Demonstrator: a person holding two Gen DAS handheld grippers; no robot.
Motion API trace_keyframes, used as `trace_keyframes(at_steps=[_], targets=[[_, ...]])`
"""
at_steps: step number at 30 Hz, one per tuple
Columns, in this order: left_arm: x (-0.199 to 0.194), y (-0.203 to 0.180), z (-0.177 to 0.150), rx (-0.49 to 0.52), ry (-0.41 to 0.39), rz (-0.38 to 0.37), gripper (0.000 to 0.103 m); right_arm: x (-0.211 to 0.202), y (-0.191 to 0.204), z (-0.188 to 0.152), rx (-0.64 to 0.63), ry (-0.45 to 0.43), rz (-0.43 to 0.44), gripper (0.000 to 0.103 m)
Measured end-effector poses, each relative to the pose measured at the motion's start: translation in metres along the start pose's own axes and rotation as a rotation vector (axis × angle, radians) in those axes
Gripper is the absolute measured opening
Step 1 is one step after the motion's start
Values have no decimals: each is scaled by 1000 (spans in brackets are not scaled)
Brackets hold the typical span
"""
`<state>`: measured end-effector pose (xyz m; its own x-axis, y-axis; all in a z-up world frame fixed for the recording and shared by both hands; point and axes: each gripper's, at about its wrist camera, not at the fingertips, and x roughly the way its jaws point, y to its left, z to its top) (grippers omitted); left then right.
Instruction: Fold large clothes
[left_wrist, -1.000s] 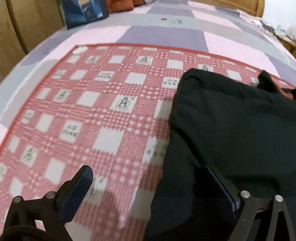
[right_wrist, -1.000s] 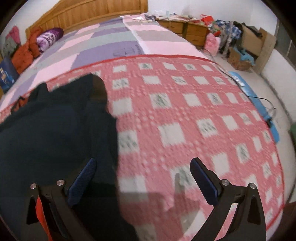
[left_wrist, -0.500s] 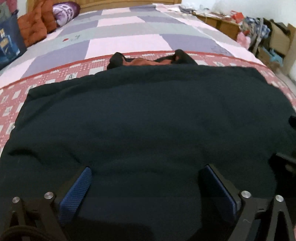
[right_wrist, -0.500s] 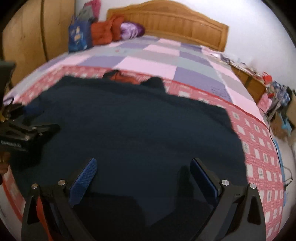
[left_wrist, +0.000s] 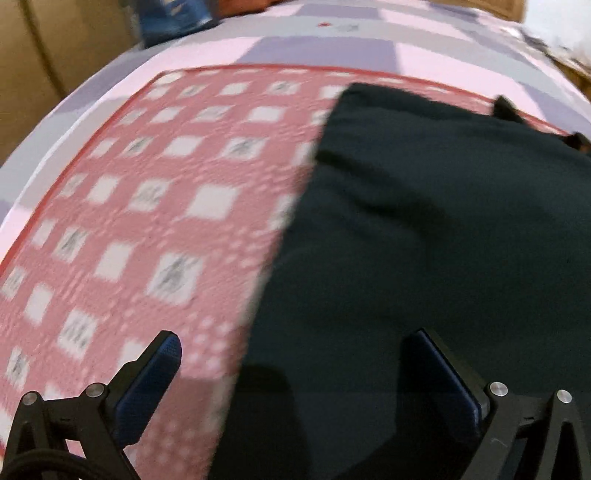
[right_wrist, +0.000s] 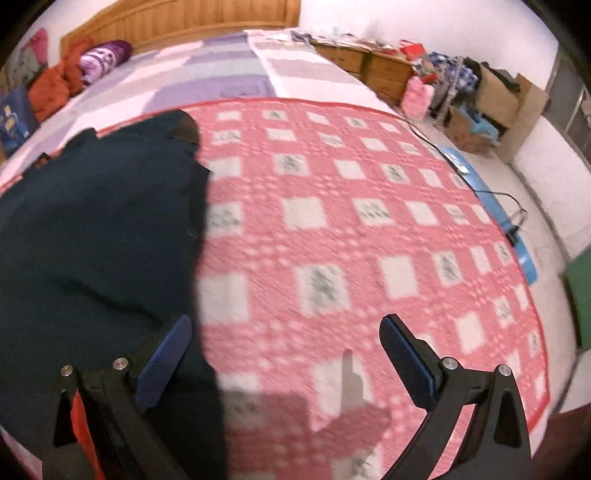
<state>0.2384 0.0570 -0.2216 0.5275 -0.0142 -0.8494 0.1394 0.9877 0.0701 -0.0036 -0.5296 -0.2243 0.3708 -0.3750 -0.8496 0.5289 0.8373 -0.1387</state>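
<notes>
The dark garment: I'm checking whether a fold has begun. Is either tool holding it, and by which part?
Nothing is held. The left tool and right tool are both open above the dark garment's side edges.

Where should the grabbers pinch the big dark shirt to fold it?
Probably its two long side edges. The dark garment lies flat on the red checked blanket. The open left gripper straddles its left edge and the open right gripper its right edge, so each could come in from outside and pinch there.

Motion blur is smearing both fisheye views, edges are bowing hard, dim warm light is casting tongs' shadows on the blanket (right_wrist: 332, 229).
</notes>
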Motion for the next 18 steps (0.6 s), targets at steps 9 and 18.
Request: trace_keyframes(at_steps=[9, 18], targets=[[-46, -6, -46, 48, -22, 47, 102, -66, 13, -34, -69, -150, 59, 102], [-37, -4, -73, 50, 51, 73, 102, -43, -2, -74, -32, 28, 0, 102]])
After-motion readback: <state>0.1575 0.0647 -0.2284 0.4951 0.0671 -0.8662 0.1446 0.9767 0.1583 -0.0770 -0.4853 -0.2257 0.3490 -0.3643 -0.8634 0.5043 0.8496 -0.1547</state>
